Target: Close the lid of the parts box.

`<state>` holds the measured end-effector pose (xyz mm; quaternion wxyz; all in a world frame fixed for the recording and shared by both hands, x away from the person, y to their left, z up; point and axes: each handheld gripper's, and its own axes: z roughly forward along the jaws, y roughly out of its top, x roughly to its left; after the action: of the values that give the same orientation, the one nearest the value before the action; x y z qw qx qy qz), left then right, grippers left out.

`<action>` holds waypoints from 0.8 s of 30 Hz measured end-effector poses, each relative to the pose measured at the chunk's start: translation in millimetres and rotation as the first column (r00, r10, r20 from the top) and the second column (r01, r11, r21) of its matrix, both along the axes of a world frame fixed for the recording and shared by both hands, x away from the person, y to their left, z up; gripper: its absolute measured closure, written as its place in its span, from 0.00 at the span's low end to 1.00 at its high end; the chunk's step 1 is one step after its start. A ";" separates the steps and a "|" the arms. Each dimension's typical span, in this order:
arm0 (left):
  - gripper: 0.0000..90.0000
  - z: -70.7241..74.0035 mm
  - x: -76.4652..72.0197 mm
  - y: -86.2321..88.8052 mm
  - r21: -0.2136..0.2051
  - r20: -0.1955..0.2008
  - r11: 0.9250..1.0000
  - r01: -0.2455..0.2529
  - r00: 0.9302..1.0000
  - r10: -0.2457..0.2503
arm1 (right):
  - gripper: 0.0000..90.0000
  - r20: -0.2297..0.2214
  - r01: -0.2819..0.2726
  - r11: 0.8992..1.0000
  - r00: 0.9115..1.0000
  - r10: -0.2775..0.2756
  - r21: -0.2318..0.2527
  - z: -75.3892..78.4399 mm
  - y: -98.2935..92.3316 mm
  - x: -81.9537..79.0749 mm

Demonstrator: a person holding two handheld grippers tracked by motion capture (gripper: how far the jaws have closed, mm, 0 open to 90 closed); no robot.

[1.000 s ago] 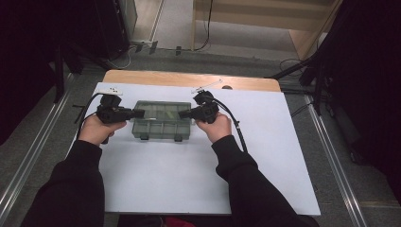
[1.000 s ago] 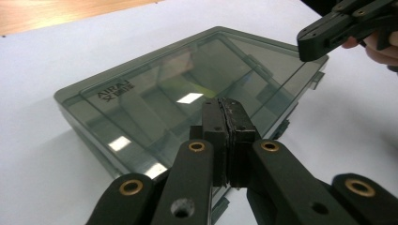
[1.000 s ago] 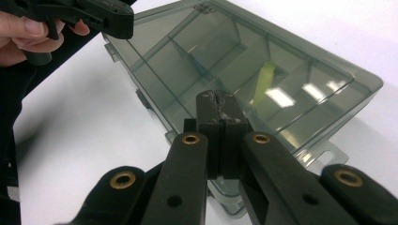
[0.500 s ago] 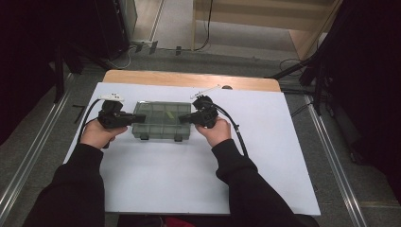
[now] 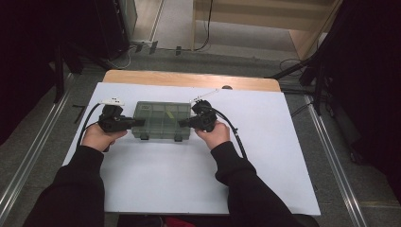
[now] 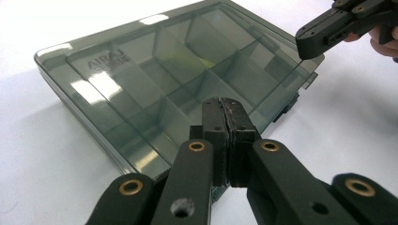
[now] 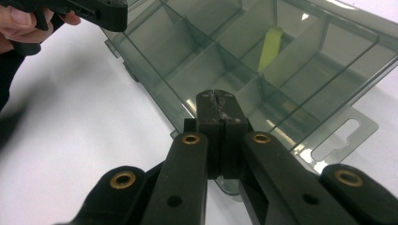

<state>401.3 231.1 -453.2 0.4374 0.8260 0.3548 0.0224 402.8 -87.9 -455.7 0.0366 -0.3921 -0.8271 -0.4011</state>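
Observation:
A smoky clear compartment box lies flat on the white table, lid closed. My left gripper points at its left end and is shut, with nothing between the jaws. My right gripper points at its right end, also shut and empty. In the left gripper view my shut tips sit over the near edge of the box, and the right gripper shows at the far end. In the right gripper view my tips hover at the box edge; a yellow-green strip lies inside. Whether the tips touch the lid I cannot tell.
The white table top spreads wide in front and to the right of the box. A wooden strip runs along its far edge. A hang tab sticks out from the box end near my right gripper. Metal rails flank the table.

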 end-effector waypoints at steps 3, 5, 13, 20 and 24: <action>0.99 -2.9 -0.8 -1.0 0.009 -0.002 1.000 0.000 1.000 0.000 | 1.00 -0.004 -0.008 1.000 1.000 0.008 -0.008 -1.9 2.1 -0.6; 0.99 -5.9 -0.9 -1.9 0.021 -0.007 1.000 0.007 1.000 -0.007 | 1.00 -0.009 -0.015 1.000 1.000 0.015 -0.015 -4.8 5.3 -0.5; 0.99 -11.9 -1.5 -4.5 0.036 -0.008 0.999 0.030 1.000 -0.029 | 1.00 0.008 -0.020 1.000 1.000 0.020 -0.017 -14.9 10.1 -3.1; 0.86 -8.3 -3.5 -5.3 0.015 -0.015 0.998 0.057 0.998 -0.056 | 0.89 0.000 -0.034 0.999 0.999 0.034 -0.001 -14.9 7.2 -3.8; 0.72 0.3 -8.1 -7.8 -0.029 -0.010 0.997 0.074 0.997 -0.074 | 0.71 -0.001 -0.056 0.998 0.998 0.056 0.027 -10.1 3.8 -5.7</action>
<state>393.2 223.3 -452.9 0.4476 0.8324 0.3267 -0.0034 397.1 -84.0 -465.8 0.0538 -0.3688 -0.8322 -0.4104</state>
